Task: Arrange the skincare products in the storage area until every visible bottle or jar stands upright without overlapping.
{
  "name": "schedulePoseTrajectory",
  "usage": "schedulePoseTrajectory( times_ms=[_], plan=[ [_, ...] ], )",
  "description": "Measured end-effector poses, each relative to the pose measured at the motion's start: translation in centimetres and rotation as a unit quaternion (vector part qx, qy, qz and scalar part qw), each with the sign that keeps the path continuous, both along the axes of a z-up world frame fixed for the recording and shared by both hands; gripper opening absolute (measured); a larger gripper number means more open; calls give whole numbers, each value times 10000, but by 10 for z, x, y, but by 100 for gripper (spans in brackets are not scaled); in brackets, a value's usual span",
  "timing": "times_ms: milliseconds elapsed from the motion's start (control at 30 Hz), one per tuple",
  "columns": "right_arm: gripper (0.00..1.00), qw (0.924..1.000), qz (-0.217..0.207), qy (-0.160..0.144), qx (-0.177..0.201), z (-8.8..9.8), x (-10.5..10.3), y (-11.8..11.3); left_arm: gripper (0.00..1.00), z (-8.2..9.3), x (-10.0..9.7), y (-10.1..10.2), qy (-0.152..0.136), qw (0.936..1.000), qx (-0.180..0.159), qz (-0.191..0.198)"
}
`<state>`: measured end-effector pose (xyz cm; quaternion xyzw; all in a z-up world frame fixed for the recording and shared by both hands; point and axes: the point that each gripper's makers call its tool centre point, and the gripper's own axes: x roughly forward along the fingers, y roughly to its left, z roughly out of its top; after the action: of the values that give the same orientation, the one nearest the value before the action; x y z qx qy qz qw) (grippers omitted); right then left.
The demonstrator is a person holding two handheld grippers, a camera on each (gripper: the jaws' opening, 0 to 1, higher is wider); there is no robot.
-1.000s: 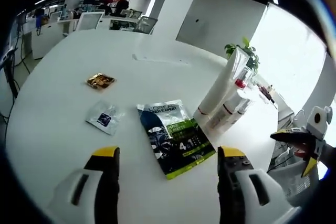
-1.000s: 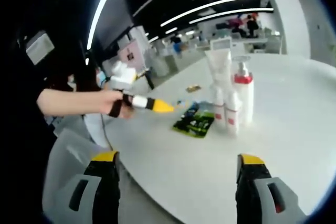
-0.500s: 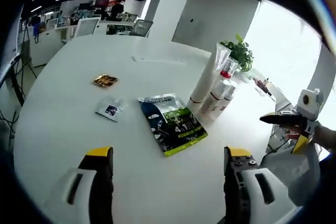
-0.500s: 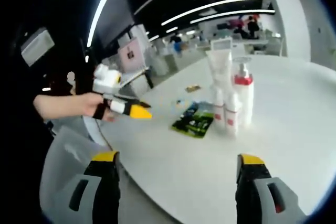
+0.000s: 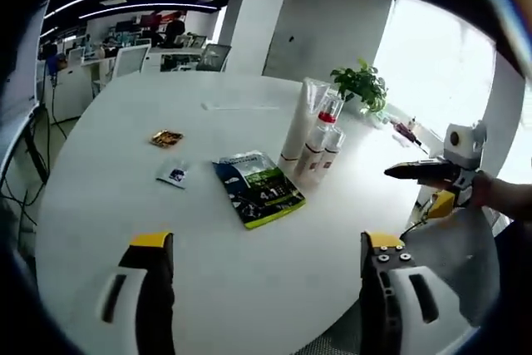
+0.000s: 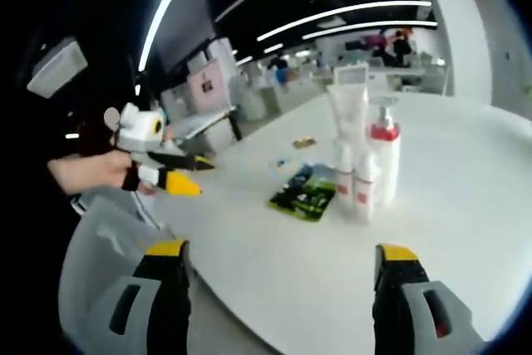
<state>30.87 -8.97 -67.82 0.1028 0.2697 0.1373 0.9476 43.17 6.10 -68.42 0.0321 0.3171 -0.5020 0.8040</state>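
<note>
A tall white tube, a white pump bottle with a red collar and two small white bottles stand upright in a tight group on the round white table. A dark green sachet pack lies flat beside them. My left gripper is open, held back over the table's near edge. My right gripper is open too, off the table's side with nothing between its jaws.
A small white sachet and a gold wrapper lie flat left of the pack. A potted plant stands behind the bottles. A hand holds the left gripper. Desks and chairs fill the room behind.
My left gripper has pulled back from the table, so the pack and bottles look smaller and farther. The right gripper has barely moved. The products have not moved.
</note>
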Motion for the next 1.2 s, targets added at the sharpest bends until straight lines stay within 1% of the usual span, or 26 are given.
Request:
schedulePoseTrajectory(
  times_ms=[133, 233, 367, 533, 633, 700, 767, 867, 967, 1033, 1067, 1100, 1133, 1167, 1200],
  plan=[
    [94, 10000, 36, 10, -44, -1, 0, 1, 90, 3, -9, 7, -76, 10000, -47, -6],
    [94, 10000, 57, -10, -53, 0, 0, 3, 93, 0, -15, 12, -90, 10000, -5, -26],
    [94, 10000, 5, -28, -16, 1, 0, 0, 94, -1, -22, 18, -55, 10000, -10, 10],
    [94, 10000, 56, 7, -45, 0, -1, 2, 96, 1, -27, 25, -30, 10000, -41, 64],
    [94, 10000, 59, 7, -51, 0, -1, 3, 97, 9, -30, 29, -30, 9999, -119, 115],
    [94, 10000, 41, 2, -40, 0, -1, 2, 98, 14, -31, 29, -97, 9998, -156, 107],
    [93, 10000, 23, 0, -39, 0, -1, 1, 99, 22, -32, 29, -232, 9995, -198, 72],
    [93, 10000, 24, 5, -41, 0, -1, 1, 99, 28, -34, 32, -260, 9994, -213, 15],
    [93, 10000, 34, 27, -37, -1, -1, 2, 99, 30, -34, 36, -257, 9994, -241, 57],
    [93, 10000, 41, 41, -32, -2, -1, 2, 99, 30, -30, 39, -277, 9991, -282, 150],
    [93, 10000, 42, 45, -29, -2, -1, 2, 99, 32, -28, 39, -212, 9985, -423, 258],
    [93, 10000, 45, 54, -36, -2, -1, 2, 99, 32, -26, 40, -216, 9982, -459, 304],
    [93, 10000, 50, 60, -43, -3, -2, 2, 99, 34, -19, 42, -435, 9966, -552, 419],
    [93, 10000, 51, 66, -46, -3, -2, 2, 98, 35, -16, 42, -524, 9960, -568, 453],
    [93, 10000, 50, 70, -45, -3, -2, 2, 97, 34, -14, 46, -512, 9959, -531, 531]
  ],
)
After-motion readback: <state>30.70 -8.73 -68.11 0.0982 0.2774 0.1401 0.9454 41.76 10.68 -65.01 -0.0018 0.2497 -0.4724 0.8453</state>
